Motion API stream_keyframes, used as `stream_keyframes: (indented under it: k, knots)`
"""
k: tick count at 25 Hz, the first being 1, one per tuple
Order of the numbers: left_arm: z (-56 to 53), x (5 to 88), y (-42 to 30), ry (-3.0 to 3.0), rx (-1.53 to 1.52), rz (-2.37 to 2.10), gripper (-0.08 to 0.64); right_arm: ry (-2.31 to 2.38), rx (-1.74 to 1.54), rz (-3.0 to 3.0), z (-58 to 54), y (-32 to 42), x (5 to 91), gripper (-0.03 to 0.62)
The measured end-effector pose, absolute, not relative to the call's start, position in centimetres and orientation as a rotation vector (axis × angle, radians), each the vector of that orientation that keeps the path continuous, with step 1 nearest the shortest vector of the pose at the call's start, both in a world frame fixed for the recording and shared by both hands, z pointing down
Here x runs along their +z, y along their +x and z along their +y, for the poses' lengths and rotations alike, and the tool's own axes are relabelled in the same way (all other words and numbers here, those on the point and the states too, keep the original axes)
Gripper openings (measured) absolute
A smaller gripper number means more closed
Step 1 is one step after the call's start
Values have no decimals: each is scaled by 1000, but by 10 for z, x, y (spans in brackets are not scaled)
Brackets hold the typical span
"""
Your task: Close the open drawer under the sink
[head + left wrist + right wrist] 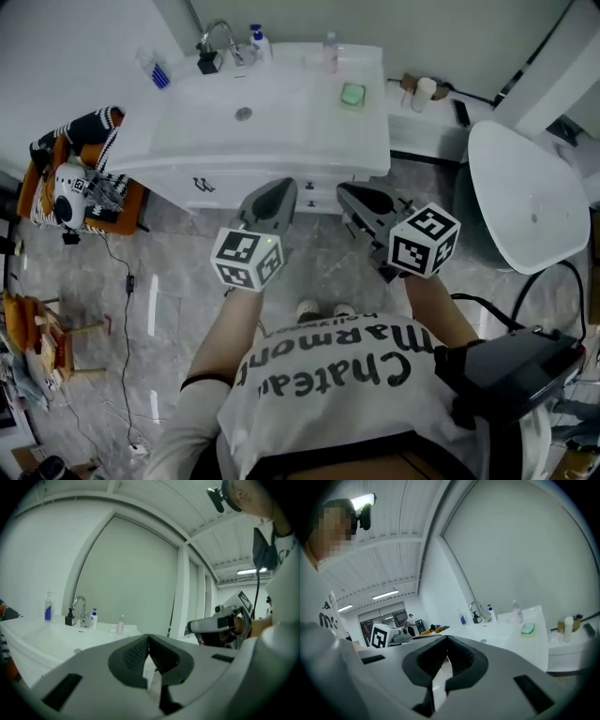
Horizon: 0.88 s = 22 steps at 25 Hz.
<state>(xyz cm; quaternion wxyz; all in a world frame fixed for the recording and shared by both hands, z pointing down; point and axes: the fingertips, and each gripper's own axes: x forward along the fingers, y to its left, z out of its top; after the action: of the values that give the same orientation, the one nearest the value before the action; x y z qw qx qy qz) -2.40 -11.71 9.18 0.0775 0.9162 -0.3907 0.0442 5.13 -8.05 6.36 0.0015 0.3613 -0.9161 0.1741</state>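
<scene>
The white sink cabinet point(281, 155) stands ahead of me, and its drawer fronts point(203, 185) with dark handles look flush under the counter edge. My left gripper point(278, 187) is held up in front of the cabinet, its jaws closed with nothing between them point(149, 637). Beside it my right gripper point(349, 192) is raised to the same level, its tips also meeting on nothing point(446, 639). Both point roughly level over the basin point(42, 639). The drawers themselves are hidden in both gripper views.
On the counter are a faucet point(220, 37), soap bottles point(258, 39) and a green soap point(352, 95). A toilet point(525, 197) stands to the right, and an orange chair with clothes point(80, 173) to the left. A cable point(127, 281) runs across the grey tiled floor.
</scene>
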Motion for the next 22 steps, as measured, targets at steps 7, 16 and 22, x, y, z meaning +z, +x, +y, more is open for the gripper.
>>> stream_keyframes:
  k: [7, 16, 22]
  knots:
    - [-80, 48, -49, 2794, 98, -1165, 9, 1070, 392, -2826, -50, 46, 43, 11]
    - [-33, 87, -67, 2732, 216, -1130, 9, 1157, 494, -2761, -20, 65, 79, 11]
    - [-23, 114, -70, 2679, 276, -1103, 9, 1240, 583, -2673, -10, 83, 102, 11]
